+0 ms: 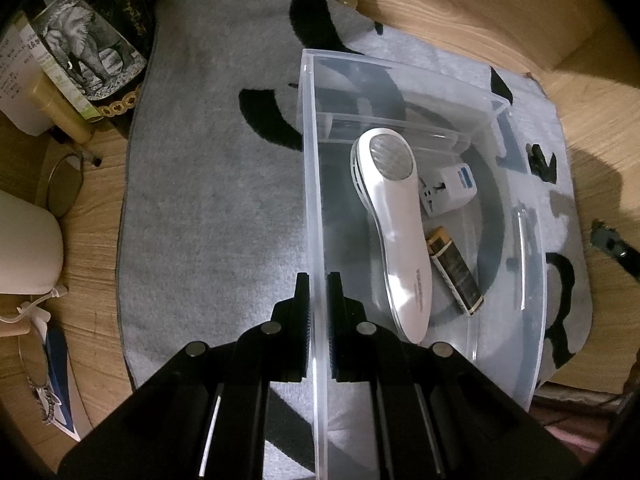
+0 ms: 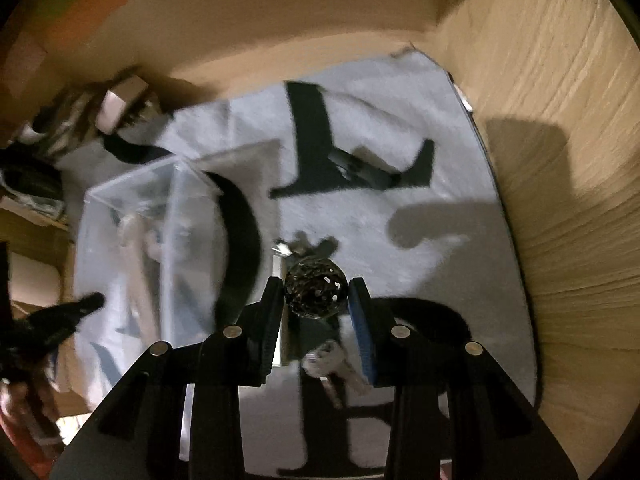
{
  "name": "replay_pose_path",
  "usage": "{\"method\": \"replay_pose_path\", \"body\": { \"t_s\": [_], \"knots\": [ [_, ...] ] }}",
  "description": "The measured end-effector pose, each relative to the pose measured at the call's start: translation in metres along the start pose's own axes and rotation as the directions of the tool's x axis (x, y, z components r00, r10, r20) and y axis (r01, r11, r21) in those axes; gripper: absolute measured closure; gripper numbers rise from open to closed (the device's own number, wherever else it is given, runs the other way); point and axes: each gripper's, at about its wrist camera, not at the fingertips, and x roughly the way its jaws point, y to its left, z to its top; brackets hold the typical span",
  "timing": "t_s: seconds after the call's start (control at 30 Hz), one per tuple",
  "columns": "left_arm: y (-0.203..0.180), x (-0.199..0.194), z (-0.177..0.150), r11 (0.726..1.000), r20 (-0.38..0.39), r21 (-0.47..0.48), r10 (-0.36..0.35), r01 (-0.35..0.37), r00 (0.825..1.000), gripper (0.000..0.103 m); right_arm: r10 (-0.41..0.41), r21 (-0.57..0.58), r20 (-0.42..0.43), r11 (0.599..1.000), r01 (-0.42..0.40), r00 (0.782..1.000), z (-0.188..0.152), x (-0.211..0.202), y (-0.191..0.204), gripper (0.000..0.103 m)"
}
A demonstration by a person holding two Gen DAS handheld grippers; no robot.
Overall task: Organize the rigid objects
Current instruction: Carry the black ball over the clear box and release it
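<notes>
A clear plastic bin [image 1: 400,65] stands on a grey mat [image 1: 208,200] with black letters. Inside it lie a white handheld lint shaver [image 1: 394,216], a white travel adapter [image 1: 448,190] and a dark battery [image 1: 454,270]. My left gripper [image 1: 318,284] is shut on the bin's near left wall, one finger on each side. In the blurred right wrist view my right gripper [image 2: 316,292] is shut on a dark openwork metal ball [image 2: 315,294], held above the mat to the right of the bin [image 2: 132,184].
A black clip-like item [image 2: 360,170] lies on the mat beyond the ball, and small pale items [image 2: 324,358] lie under the gripper. An elephant-print box [image 1: 84,48], glasses [image 1: 60,188] and a white rounded object [image 1: 24,248] crowd the wooden table [image 1: 460,8] on the left.
</notes>
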Motion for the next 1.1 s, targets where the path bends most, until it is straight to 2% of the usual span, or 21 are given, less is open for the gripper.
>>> {"method": "replay_pose_path", "body": {
  "t_s": [0.23,0.47,0.7,1.1],
  "knots": [
    [0.002,-0.002,-0.005,1.0,-0.004,0.005,-0.008,0.008,1.0,0.097,0.096,-0.055,0.041,0.994,-0.094,0.995,-0.003,-0.01,0.046,0.072],
    [0.002,-0.005,-0.009,1.0,0.001,0.01,-0.015,0.015,1.0,0.097,0.167,-0.162,-0.019,0.972,-0.168,0.986,-0.016,0.0,0.097,0.072],
    [0.003,-0.005,-0.011,1.0,0.003,0.02,-0.023,0.022,1.0,0.097,0.169,-0.236,-0.115,0.952,-0.192,0.979,-0.033,0.025,0.127,0.072],
    [0.002,-0.005,-0.009,0.999,-0.001,0.042,-0.028,0.028,1.0,0.096,0.121,-0.238,-0.199,0.957,-0.167,0.973,-0.05,0.054,0.133,0.072]
  ]
}}
